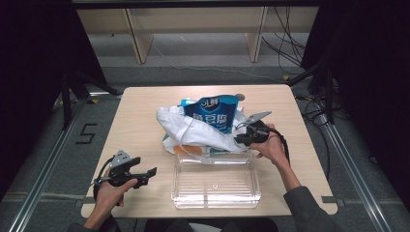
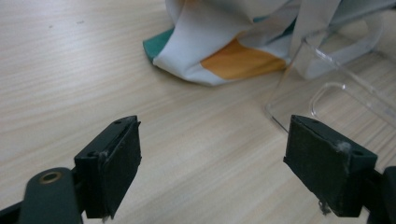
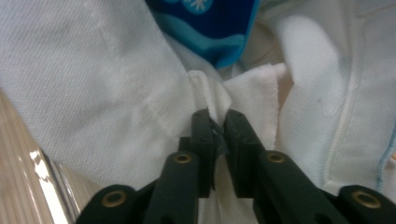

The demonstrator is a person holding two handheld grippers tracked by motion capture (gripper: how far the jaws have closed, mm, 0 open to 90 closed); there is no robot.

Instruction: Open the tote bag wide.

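Observation:
A white cloth bag (image 1: 193, 128) with teal and orange patches lies on the wooden table (image 1: 140, 116), holding a blue printed pouch (image 1: 212, 113) that sticks out of its top. My right gripper (image 1: 240, 137) is at the bag's right end, shut on a fold of the white fabric (image 3: 219, 93). The blue pouch (image 3: 210, 23) shows just beyond that fold. My left gripper (image 1: 151, 173) hovers near the table's front left, open and holding nothing. Between its fingertips (image 2: 116, 163) I see bare tabletop, with the bag's corner (image 2: 224, 60) farther off.
A clear plastic tray (image 1: 216, 181) sits at the front centre, its far edge under the bag; its corner (image 2: 317, 88) lies just right of my left gripper. Shelving and cables stand on the floor beyond the table.

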